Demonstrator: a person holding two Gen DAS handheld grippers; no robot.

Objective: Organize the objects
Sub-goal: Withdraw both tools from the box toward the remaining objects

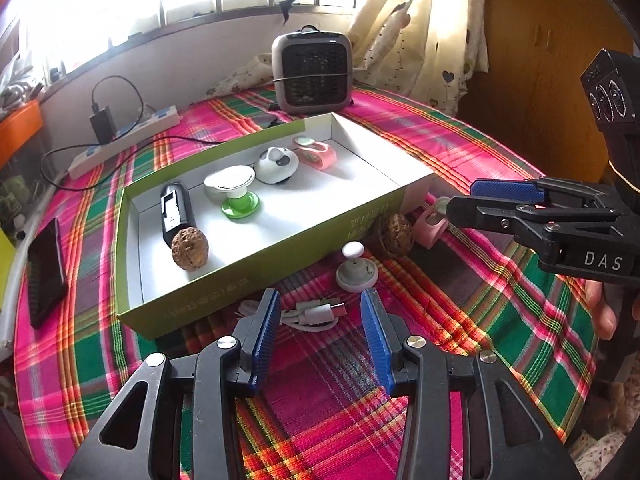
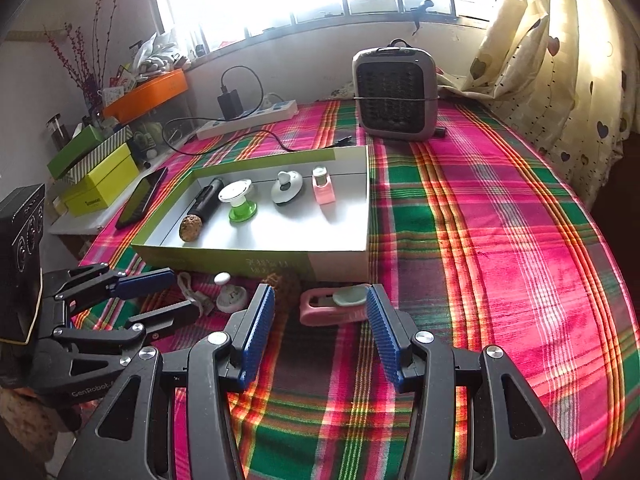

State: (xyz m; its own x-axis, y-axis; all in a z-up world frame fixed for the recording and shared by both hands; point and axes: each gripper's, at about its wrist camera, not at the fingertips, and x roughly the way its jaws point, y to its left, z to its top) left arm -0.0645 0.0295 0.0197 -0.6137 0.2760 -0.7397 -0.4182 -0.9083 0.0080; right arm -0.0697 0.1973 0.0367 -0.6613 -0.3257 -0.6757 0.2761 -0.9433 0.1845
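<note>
A green box (image 1: 256, 258) (image 2: 256, 266), white inside, stands on the plaid table and holds a black case (image 1: 176, 212), a walnut (image 1: 190, 254), a green-footed spool (image 1: 238, 198), a white round piece (image 1: 276, 164) and a pink clip (image 1: 318, 152). In front of it lie a coiled white cable (image 1: 312, 314) (image 2: 194, 294), a white knob (image 1: 356, 270) (image 2: 230, 296), a second walnut (image 1: 394, 234) (image 2: 286, 280) and a pink clip with a pale cap (image 1: 430, 226) (image 2: 332, 306). My left gripper (image 1: 320, 298) (image 2: 184, 292) stands open around the cable. My right gripper (image 2: 320, 294) (image 1: 460, 198) is open with the pink clip between its fingers.
A grey fan heater (image 1: 312, 74) (image 2: 394, 92) stands behind the box. A power strip with a black charger (image 1: 120, 136) (image 2: 248, 118) runs along the back left, its cord trailing by the box. A dark phone (image 1: 46, 268) (image 2: 142, 198) lies left. Curtains (image 2: 560, 60) hang at right.
</note>
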